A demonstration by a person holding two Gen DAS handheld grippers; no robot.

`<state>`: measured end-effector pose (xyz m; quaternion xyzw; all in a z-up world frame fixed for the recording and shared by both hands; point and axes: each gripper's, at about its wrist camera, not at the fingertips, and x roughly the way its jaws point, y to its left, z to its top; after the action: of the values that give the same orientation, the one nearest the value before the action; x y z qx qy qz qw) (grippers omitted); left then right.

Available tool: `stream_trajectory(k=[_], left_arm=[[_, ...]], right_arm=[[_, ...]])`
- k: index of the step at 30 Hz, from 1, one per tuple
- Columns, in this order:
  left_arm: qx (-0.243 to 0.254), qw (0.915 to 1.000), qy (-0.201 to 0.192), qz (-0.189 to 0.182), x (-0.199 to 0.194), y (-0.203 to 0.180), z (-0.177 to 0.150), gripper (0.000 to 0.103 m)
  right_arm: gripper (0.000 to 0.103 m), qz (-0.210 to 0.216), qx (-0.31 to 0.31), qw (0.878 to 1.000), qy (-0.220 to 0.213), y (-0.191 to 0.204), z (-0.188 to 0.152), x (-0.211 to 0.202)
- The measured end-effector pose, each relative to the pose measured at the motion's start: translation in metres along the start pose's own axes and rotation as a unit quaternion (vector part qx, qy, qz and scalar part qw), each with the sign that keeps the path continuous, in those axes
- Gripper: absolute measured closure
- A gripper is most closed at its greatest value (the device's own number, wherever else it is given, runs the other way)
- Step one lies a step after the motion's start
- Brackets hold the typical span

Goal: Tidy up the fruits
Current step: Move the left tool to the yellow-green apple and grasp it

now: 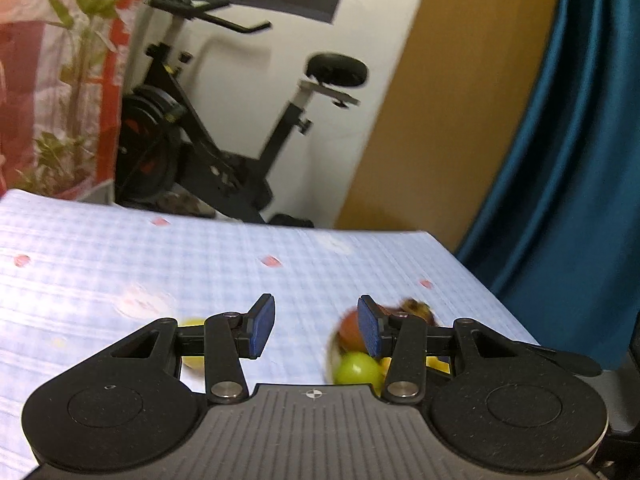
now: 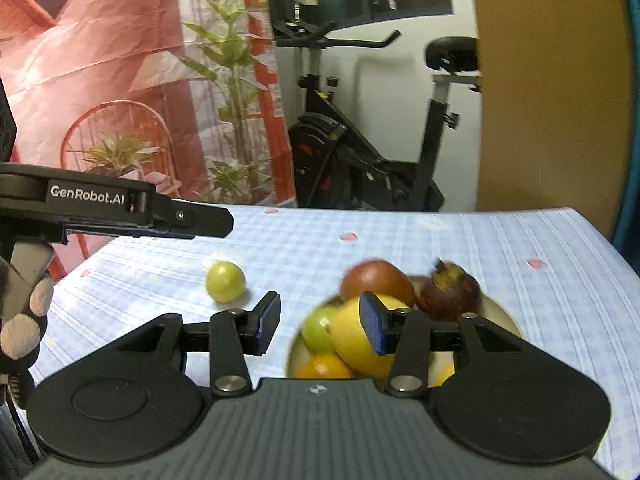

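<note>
A home room is indicated by an exercise bike (image 2: 372,128) parked behind a table (image 2: 400,240) covered in checked cloth, a printed plant backdrop (image 2: 140,80) and blue curtain (image 1: 560,160)

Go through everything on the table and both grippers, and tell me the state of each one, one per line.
left gripper: jaws apart, nothing between them.
right gripper: jaws apart, nothing between them.
bowl: upright on the table, piled with fruit.
loose green fruit: alone on the cloth, outside the bowl.
red apple: in the bowl, on top.
yellow fruit: in the bowl.
orange: in the bowl, low at the front.
tablecloth: spread flat.
</note>
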<state>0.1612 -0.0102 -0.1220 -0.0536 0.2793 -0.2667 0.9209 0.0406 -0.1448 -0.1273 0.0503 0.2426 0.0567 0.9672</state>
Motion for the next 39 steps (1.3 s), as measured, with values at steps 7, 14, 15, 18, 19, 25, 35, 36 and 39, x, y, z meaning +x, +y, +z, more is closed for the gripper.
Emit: stream_trajectory(k=[7,14,15,18,19,25,35,36,39], left_arm=[[-0.003,0.9988,-0.019,0.044,-0.002,0.031,0.017,0.055],[-0.021,0.9978,-0.008,0.062,0.001,0.059,0.023,0.054],[-0.021,0.9977,-0.008,0.064,0.001,0.062,0.023,0.054],[-0.030,0.9971,-0.006,0.070,0.002,0.074,0.024,0.054],[-0.037,0.9973,-0.003,0.064,0.003,0.079,0.024,0.054],[-0.054,0.9963,0.022,0.064,0.017,0.093,0.019,0.054],[-0.067,0.9950,0.071,0.019,0.051,0.109,0.012,0.054],[-0.071,0.9945,0.077,0.011,0.054,0.111,0.010,0.054],[-0.083,0.9927,0.087,-0.008,0.061,0.117,0.004,0.054]], right_arm=[[0.056,0.030,-0.029,0.999,-0.007,0.023,0.023,0.025],[0.053,0.037,-0.062,0.997,0.015,0.046,0.032,0.056],[0.052,0.039,-0.064,0.997,0.020,0.048,0.032,0.060],[0.049,0.041,-0.069,0.996,0.038,0.053,0.031,0.074],[0.048,0.042,-0.071,0.996,0.044,0.054,0.031,0.080],[0.048,0.049,-0.086,0.992,0.077,0.062,0.028,0.108],[0.048,0.068,-0.126,0.983,0.113,0.091,0.020,0.146],[0.048,0.068,-0.126,0.983,0.117,0.091,0.019,0.151],[0.049,0.068,-0.117,0.983,0.126,0.091,0.016,0.161]])
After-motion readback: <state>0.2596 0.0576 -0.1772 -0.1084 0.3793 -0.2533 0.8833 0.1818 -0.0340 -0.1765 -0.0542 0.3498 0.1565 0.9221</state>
